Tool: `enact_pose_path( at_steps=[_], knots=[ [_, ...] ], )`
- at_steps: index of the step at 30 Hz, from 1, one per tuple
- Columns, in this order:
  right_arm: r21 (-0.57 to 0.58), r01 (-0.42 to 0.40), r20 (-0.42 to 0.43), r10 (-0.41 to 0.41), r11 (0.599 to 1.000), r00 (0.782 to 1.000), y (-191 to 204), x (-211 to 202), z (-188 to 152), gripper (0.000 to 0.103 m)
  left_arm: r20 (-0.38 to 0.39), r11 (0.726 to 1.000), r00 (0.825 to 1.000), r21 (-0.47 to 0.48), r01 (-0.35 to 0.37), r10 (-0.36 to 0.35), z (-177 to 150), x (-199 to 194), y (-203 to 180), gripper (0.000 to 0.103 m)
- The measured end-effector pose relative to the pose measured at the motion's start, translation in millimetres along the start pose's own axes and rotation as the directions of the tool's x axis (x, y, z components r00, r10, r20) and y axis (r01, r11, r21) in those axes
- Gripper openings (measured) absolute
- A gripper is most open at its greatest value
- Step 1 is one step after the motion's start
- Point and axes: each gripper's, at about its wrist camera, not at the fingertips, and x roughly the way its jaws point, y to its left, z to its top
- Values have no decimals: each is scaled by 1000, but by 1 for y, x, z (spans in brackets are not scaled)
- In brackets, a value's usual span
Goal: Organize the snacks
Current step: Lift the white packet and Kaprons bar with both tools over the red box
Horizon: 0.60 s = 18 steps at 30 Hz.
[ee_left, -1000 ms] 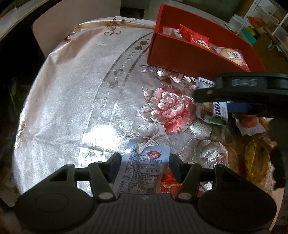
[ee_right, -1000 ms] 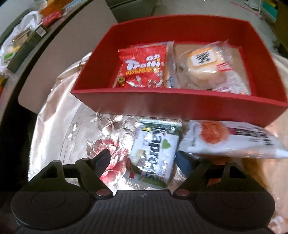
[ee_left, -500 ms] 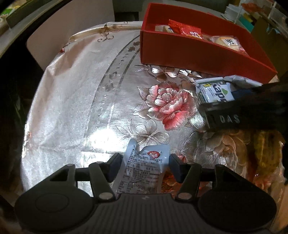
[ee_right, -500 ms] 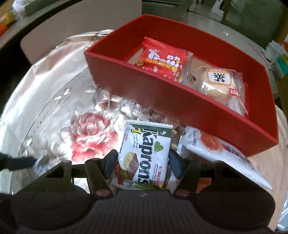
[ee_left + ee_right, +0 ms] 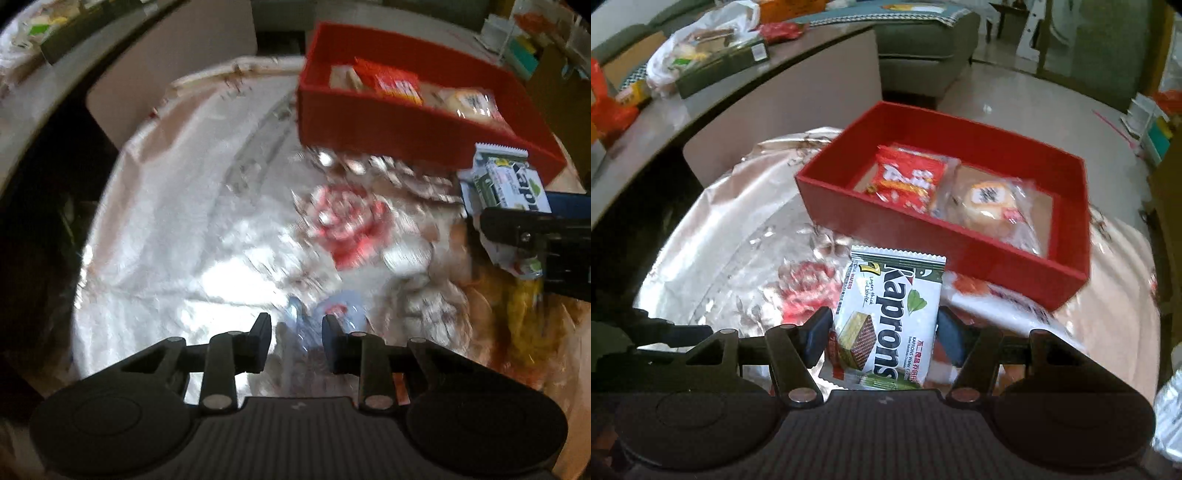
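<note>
The right hand-held gripper, a second earlier open over the flat wafer packet, was now clamped on it and had lifted it off the worktop toward the red box. The left hand-held gripper had closed fully on the silver snack pouch. Both snacks seemed ready for boxing.

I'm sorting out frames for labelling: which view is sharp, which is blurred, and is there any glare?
Left wrist view: motion blur smears the tablecloth and the packet between the left gripper fingers; strong glare just ahead of them. Right wrist view: sharper, the wafer packet print is readable, the red box slightly soft.
</note>
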Motion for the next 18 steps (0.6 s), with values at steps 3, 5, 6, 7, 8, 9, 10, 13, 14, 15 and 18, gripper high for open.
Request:
enact_pose_path(
  at_steps=[3,5,6,7,8,9,10,13,14,15,18],
  knots=[
    [-1,-8,8,8,1000,1000,-1,-7,-3,68,11,997,999,-61,41,-41,-8,-1,-2,58],
    [-2,-26,31,26,1000,999,2,-16,-3,68,-9,996,1000,-93,4,-5,-13,7,-6,66],
    [-1,-38,41,38,999,998,2,-19,-3,68,-13,996,1000,-87,-10,9,-14,11,-9,66],
    [-5,-48,49,48,999,998,3,-23,-3,68,-22,997,999,-74,-29,27,-17,18,-12,66],
    [-10,-49,54,50,999,997,4,-25,-3,68,-36,996,998,-69,-56,54,-20,27,-13,77],
    [-12,-49,56,50,999,997,3,-25,-3,68,3,993,998,-97,-68,69,-24,28,-10,82],
    [-8,-52,56,52,999,997,1,-25,-3,68,17,992,998,-115,-51,53,-26,30,-6,82],
    [-5,-52,43,52,999,998,-3,-20,-3,68,27,993,999,-113,-32,35,-27,28,-6,63],
    [-4,-51,38,51,999,998,-3,-18,-3,68,36,994,999,-105,-36,40,-26,24,-8,46],
    [-4,-51,34,51,999,998,-2,-16,-2,68,30,994,999,-107,-26,29,-26,22,-9,45],
    [-14,-60,42,60,998,997,5,-15,2,68,9,994,1000,-112,-14,15,-27,22,-11,45]
  ],
)
